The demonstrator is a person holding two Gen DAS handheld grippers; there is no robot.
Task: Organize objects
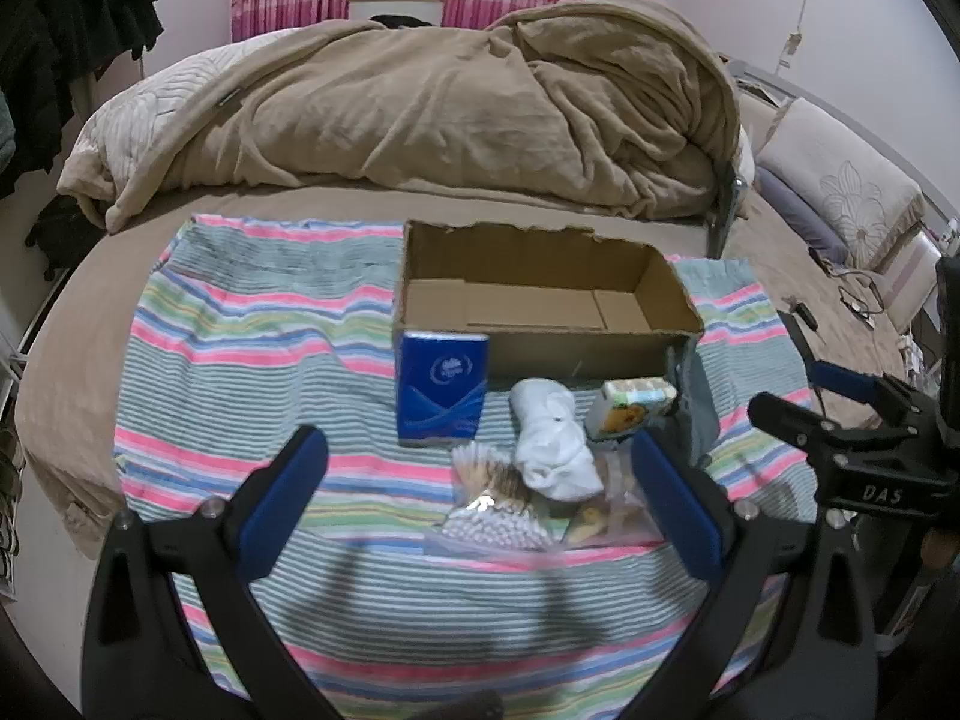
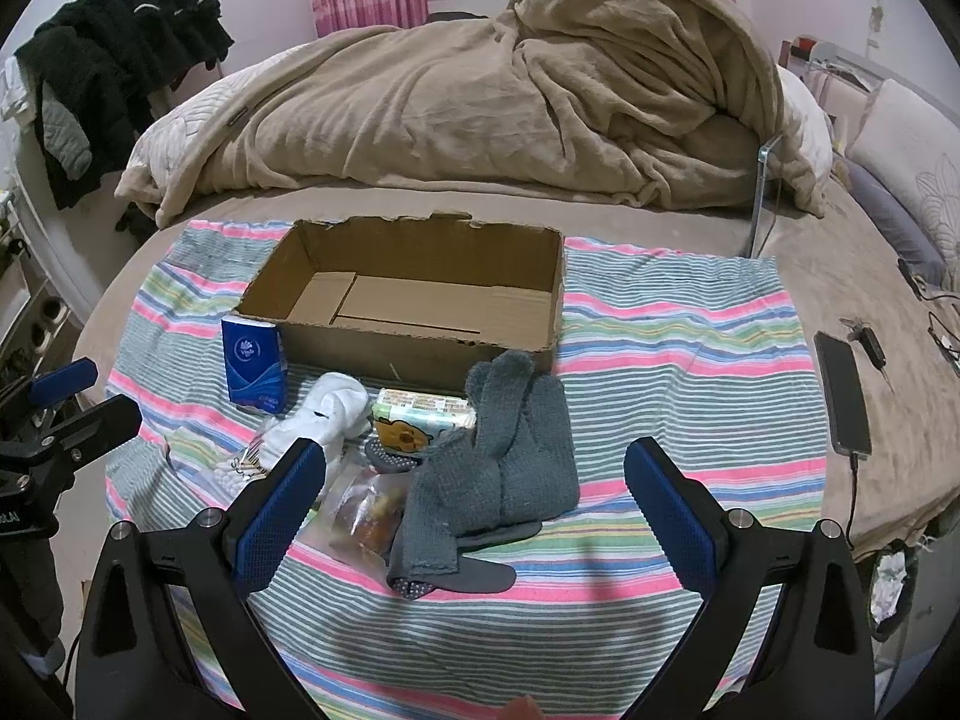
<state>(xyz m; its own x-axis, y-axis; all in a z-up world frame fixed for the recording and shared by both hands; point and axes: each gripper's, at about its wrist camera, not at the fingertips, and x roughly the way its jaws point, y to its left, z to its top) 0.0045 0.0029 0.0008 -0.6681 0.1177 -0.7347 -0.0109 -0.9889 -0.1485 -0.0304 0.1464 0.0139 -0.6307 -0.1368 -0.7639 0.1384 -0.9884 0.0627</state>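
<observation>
While both claws gape, the box (image 2: 420,312) sits empty.

Before you, an open, empty cardboard box (image 2: 414,294) sits mid-frame on a striped cloth, its far rim torn ragged. Against its lower-left corner stands a blue tissue pack (image 2: 255,369), upright. Below the box your items cluster: a rolled white sock (image 2: 324,414), a small green-and-yellow packet (image 2: 420,417) showing a cartoon face, a pair of grey knit gloves (image 2: 504,468) sprawled to the lower right, a clear bag of snacks (image 2: 366,510) partly under them, and a bag of cotton swabs (image 1: 492,516) at lower left.
</observation>
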